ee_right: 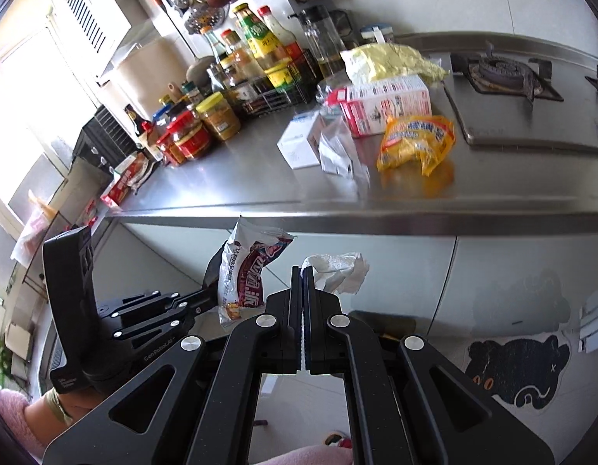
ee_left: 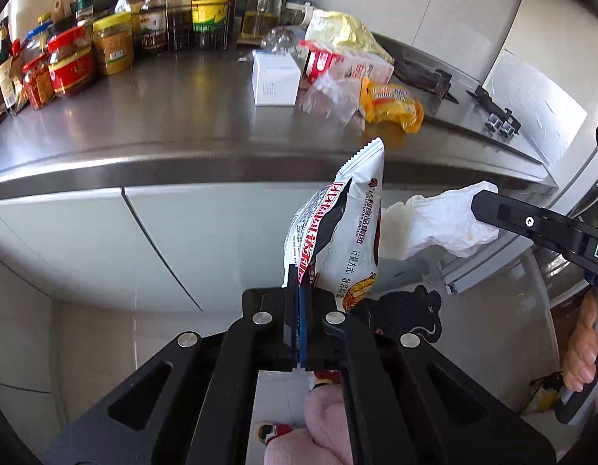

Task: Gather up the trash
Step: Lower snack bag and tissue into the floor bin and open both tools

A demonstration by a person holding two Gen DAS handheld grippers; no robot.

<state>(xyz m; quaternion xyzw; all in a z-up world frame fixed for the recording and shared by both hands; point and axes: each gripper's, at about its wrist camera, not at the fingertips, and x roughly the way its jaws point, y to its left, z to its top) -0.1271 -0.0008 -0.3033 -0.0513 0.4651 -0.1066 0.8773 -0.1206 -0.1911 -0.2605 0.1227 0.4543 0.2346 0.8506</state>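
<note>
Left gripper (ee_left: 301, 283) jaws clamped on snack wrapper (ee_left: 337, 228); right gripper (ee_right: 303, 275) jaws clamped on tissue (ee_right: 337, 273).

The bench (ee_right: 260, 190) carries a crowd of jars and bottles (ee_right: 221, 89) along its back-left part, some of them in a wire rack (ee_right: 283, 93) against the wall. Right of these sits a small box (ee_right: 299, 143), with a clear plastic bag (ee_right: 341, 151) just beside it on the right. Behind both lies a carton (ee_right: 388, 104), and a large bag (ee_right: 392, 62) lies behind the carton. A noodle packet (ee_right: 415, 143) rests before the carton, right of the clear bag. The hob (ee_right: 504, 73) is set into the bench farther right. Below the bench edge, before the cabinet doors (ee_right: 376, 263), the left gripper (ee_left: 301, 286) holds a snack wrapper (ee_left: 337, 228) and the right gripper (ee_right: 303, 275) holds a crumpled tissue (ee_right: 337, 271), wrapper left of tissue. A floor mat (ee_right: 520, 372) lies on the floor (ee_right: 283, 399) at lower right.
</note>
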